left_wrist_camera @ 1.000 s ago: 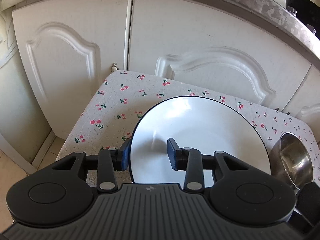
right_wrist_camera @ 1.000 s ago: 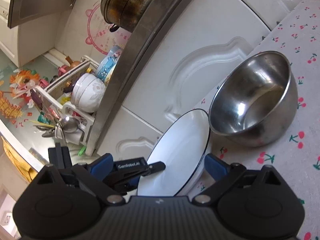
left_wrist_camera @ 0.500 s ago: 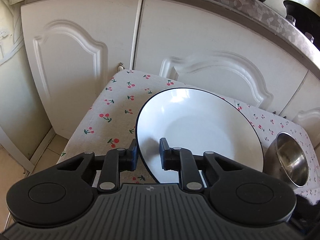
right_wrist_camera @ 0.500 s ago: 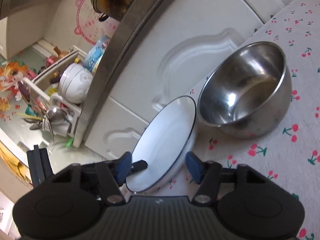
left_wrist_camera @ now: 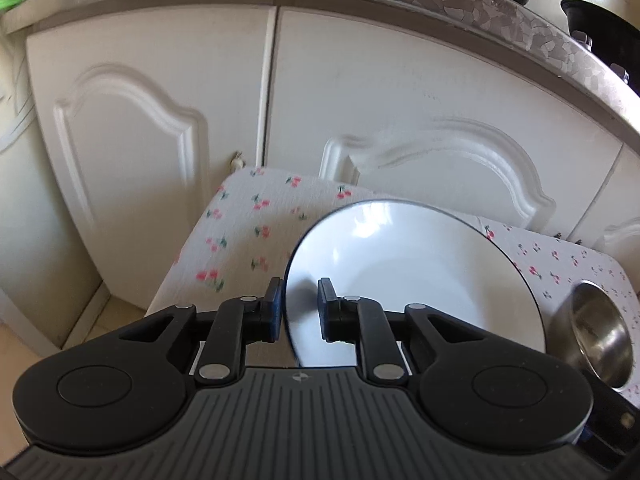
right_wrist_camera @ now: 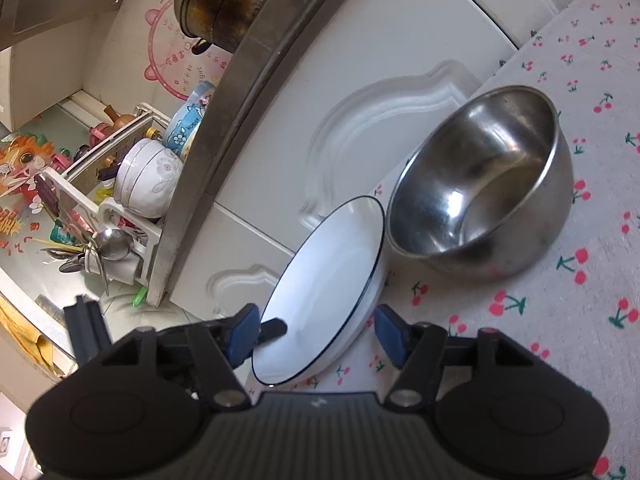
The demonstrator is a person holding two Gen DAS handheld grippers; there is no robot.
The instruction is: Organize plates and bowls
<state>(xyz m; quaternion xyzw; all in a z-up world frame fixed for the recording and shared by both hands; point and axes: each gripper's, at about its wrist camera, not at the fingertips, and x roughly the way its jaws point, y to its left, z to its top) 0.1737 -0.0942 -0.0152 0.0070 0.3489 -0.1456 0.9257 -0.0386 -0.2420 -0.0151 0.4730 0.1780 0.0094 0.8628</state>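
Left gripper straddles the near rim of the plate, one finger outside the dark-edged rim and the other on the white inside face; a sliver of gap shows by the inner pad, so whether the rim is actually pinched cannot be told. From the right wrist view the plate is tipped, its far edge close against the bowl and its near edge raised toward the left gripper's finger, which shows dark just past the rim; its underside meets the cloth low on the right. Right gripper is spread wide, its blue pads on either side of the plate's near edge and touching neither it nor anything else. The steel bowl sits upright on the cloth, just right of the plate; in the left view the bowl appears at the right edge, partly cut off by the gripper body. The cloth, white with red cherries, covers a low surface set against white cabinet doors. Above the doors runs a counter edge with a tarnished pot on it; beyond, a dish rack holds a patterned white bowl and spoons.
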